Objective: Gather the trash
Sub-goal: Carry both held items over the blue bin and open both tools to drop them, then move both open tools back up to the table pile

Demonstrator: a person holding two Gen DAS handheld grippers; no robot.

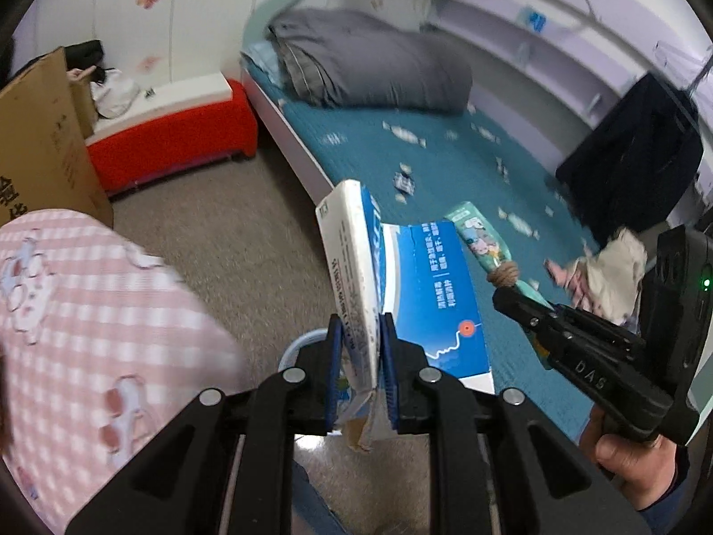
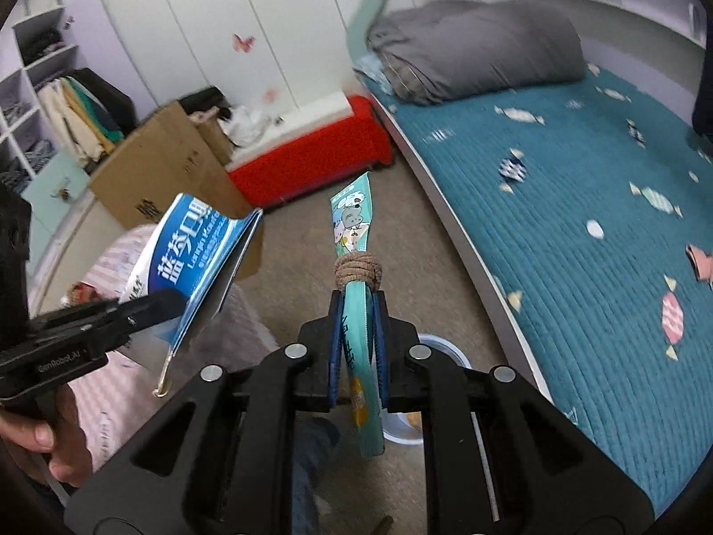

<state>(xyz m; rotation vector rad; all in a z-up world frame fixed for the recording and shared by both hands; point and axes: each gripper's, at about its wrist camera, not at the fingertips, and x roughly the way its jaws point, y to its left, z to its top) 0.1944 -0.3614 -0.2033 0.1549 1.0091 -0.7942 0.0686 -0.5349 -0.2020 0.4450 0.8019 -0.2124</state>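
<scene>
Two pieces of trash were in our grip, one per gripper. Our left gripper (image 1: pixel 361 370) had its fingers nearly shut on a flattened blue and white box (image 1: pixel 401 285), pinched at its torn lower end so that it stood up over the floor beside the bed (image 1: pixel 401 147). Our right gripper (image 2: pixel 358 347) was clamped almost fully closed on a thin teal packet (image 2: pixel 354 223) tied round with a brown band (image 2: pixel 358 271), held upright above the carpet.

We judged the box light but floppy: thin card that bends at its creases, so a hold near a fold or a doubled edge seemed safer than one on a loose flap. The packet looked soft and slick, probably lightest of all, and we thought a grip close to the band would keep it from slipping.

One small wrapper (image 2: pixel 511 168) lay on the bedspread, and one pale round bin (image 2: pixel 439 347) showed below our right gripper.
</scene>
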